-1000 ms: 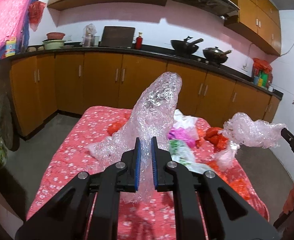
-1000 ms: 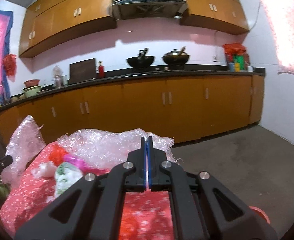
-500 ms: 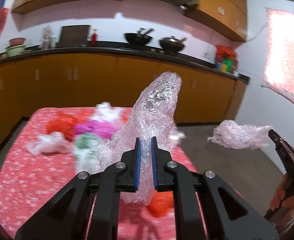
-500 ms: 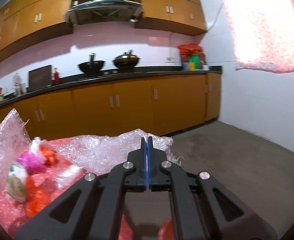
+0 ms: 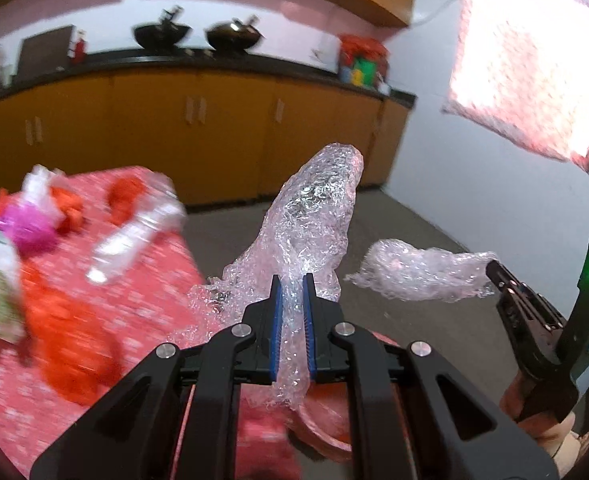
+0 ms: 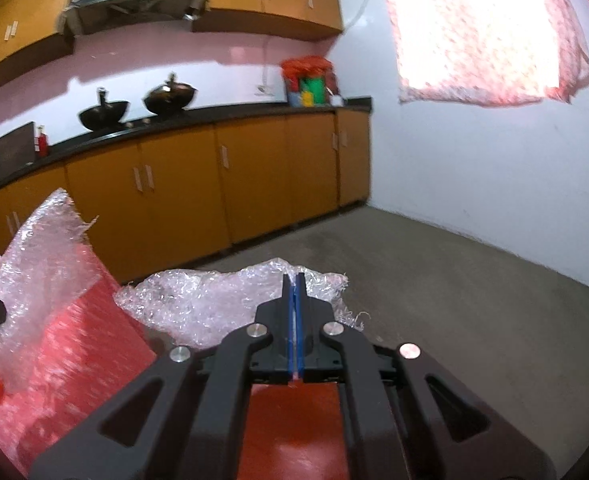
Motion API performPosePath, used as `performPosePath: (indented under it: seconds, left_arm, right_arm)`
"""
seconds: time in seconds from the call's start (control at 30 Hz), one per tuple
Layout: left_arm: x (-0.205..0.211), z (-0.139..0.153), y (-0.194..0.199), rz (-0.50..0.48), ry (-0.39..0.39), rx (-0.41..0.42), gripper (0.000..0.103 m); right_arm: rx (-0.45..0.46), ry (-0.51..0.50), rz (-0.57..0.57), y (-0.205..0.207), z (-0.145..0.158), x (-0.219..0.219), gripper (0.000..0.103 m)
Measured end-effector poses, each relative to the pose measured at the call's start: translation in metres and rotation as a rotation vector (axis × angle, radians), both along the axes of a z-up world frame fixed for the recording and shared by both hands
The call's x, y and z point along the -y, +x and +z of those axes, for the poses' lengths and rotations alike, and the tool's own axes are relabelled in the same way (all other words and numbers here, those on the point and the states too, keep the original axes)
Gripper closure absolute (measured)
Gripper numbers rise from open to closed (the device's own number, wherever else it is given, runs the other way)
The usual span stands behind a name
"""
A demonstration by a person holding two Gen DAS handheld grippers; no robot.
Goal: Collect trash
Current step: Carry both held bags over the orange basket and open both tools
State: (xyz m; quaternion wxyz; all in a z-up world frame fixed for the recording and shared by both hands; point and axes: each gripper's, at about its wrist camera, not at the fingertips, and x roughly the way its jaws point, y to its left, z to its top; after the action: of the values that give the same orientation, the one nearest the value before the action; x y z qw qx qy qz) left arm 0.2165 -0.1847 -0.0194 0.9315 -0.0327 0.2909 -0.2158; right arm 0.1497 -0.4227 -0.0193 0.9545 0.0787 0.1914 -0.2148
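My left gripper (image 5: 292,280) is shut on a tall crumpled piece of clear bubble wrap (image 5: 314,216) that stands up past its fingertips. My right gripper (image 6: 293,278) is shut on a second piece of bubble wrap (image 6: 214,300), which spreads to its left. In the left wrist view the right gripper (image 5: 494,270) shows at the right edge with its bubble wrap (image 5: 418,276) held over the floor. In the right wrist view the left gripper's bubble wrap (image 6: 42,256) shows at the left. More trash lies on the red floral table (image 5: 54,320): a pink bag (image 5: 30,228), orange bags (image 5: 74,352) and clear plastic (image 5: 130,240).
A red bin (image 6: 294,428) sits directly below my right gripper; its rim (image 5: 326,428) also shows under my left gripper. Orange cabinets (image 6: 254,184) with a black counter line the back wall. Grey concrete floor (image 6: 454,320) lies to the right, bounded by a white wall.
Both grippers have swung right, away from the table and toward the floor and white wall, each carrying its bubble wrap. The table trash has slid to the left of view.
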Motion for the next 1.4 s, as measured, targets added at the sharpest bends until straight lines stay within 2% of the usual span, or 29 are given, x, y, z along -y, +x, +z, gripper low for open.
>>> performPosePath:
  seconds: [0.13, 0.33, 0.73, 0.97, 1.23, 1.33, 1.4]
  left_arm:
    - [0.037, -0.027, 0.004, -0.062, 0.029, -0.064, 0.093]
    - [0.084, -0.073, 0.009, -0.119, 0.096, -0.166, 0.093]
    - [0.127, -0.133, 0.023, -0.189, 0.222, -0.295, 0.093]
    - [0.150, -0.155, 0.029, -0.233, 0.292, -0.324, 0.093]
    - [0.156, -0.167, 0.043, -0.241, 0.302, -0.370, 0.093]
    - [0.155, -0.168, 0.044, -0.240, 0.290, -0.384, 0.086]
    - [0.153, -0.167, 0.044, -0.235, 0.283, -0.387, 0.077]
  right_arm:
    - [-0.056, 0.034, -0.045, -0.011, -0.032, 0.029, 0.100]
    - [-0.144, 0.069, -0.072, -0.019, -0.078, 0.048, 0.100]
    - [-0.266, 0.119, -0.075, -0.019, -0.142, 0.062, 0.100]
    - [-0.301, 0.161, -0.056, -0.007, -0.160, 0.065, 0.100]
    - [-0.298, 0.179, 0.002, 0.004, -0.166, 0.067, 0.096]
    - [-0.292, 0.165, 0.015, 0.004, -0.163, 0.065, 0.079]
    - [-0.292, 0.159, 0.021, 0.003, -0.163, 0.064, 0.078]
